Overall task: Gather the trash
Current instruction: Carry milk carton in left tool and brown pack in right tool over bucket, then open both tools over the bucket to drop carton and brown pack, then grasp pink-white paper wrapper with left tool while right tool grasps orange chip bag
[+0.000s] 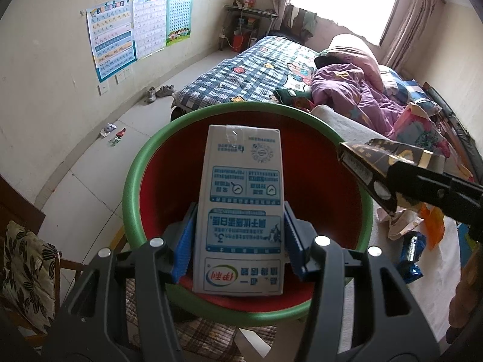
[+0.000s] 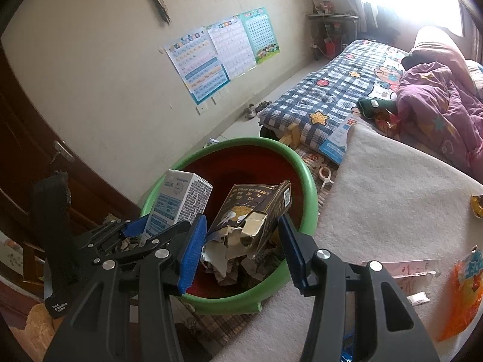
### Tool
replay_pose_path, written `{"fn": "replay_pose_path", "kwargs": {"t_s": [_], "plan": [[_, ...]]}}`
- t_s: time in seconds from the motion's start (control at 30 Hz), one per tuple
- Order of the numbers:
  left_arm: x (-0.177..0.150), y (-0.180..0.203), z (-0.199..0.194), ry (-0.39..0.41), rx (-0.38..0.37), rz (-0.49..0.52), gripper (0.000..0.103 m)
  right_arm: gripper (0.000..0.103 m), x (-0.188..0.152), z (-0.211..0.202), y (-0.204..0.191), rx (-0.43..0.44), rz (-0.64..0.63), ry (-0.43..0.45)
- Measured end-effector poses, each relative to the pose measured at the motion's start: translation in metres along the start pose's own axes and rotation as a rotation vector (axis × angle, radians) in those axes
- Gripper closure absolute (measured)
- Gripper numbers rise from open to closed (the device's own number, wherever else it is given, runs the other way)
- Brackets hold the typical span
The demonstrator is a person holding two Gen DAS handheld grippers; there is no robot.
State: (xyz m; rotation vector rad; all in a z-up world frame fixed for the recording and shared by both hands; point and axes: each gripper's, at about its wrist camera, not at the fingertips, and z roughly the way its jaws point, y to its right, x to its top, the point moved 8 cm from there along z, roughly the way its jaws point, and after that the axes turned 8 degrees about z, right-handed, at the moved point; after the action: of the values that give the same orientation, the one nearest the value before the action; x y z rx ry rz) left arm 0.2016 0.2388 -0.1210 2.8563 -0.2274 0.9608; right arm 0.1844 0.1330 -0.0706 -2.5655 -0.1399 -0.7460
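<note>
While each hand-held gripper clamps a carton, the white carton (image 1: pixel 240 211) reads 伊利.

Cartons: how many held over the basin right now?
2. White milk carton in the left tongs, dark torn carton in the right tongs, both above the green basin. More may lie hidden inside.

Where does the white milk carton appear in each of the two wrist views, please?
Left wrist view: the white milk carton fills the centre, clamped in the left gripper over the bin.
Right wrist view: the carton is left of centre, beside the dark carton.
Shared landmark: the green-rimmed bin.
</note>
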Motion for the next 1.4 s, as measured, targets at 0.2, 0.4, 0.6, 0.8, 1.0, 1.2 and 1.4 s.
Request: {"fn": "replay_pose_path", "kwargs": {"t_s": [0.2, 0.4, 0.6, 0.8, 1.0, 1.2, 1.4], "plan": [[-0.003, 0.001, 0.003, -0.013, 0.000, 0.001, 0.052, 0.051, 0.001, -0.003, -0.001, 0.018, 0.006, 0.007], [-0.005, 0.000, 0.003, -0.013, 0.007, 0.001, 0.052, 0.051, 0.002, -0.005, -0.004, 0.031, 0.005, 0.019], [-0.007, -0.004, 0.001, -0.011, 0.016, -0.017, 0.042, 0.045, -0.002, -0.013, -0.009, 0.057, 0.008, 0.022], [-0.009, 0.002, 0.001, -0.018, 0.016, -0.007, 0.038, 0.037, -0.014, -0.033, -0.005, 0.047, 0.001, 0.033], [-0.009, 0.017, 0.001, -0.014, 0.009, 0.012, 0.038, 0.033, -0.036, -0.063, 0.043, -0.044, 0.032, 0.059], [-0.006, 0.040, -0.005, -0.001, -0.001, 0.051, 0.038, 0.032, -0.042, -0.096, 0.154, -0.283, 0.142, 0.116], [-0.003, 0.076, -0.008, 0.002, -0.033, 0.115, 0.038, 0.018, -0.054, -0.097, 0.253, -0.520, 0.221, 0.062]]}}
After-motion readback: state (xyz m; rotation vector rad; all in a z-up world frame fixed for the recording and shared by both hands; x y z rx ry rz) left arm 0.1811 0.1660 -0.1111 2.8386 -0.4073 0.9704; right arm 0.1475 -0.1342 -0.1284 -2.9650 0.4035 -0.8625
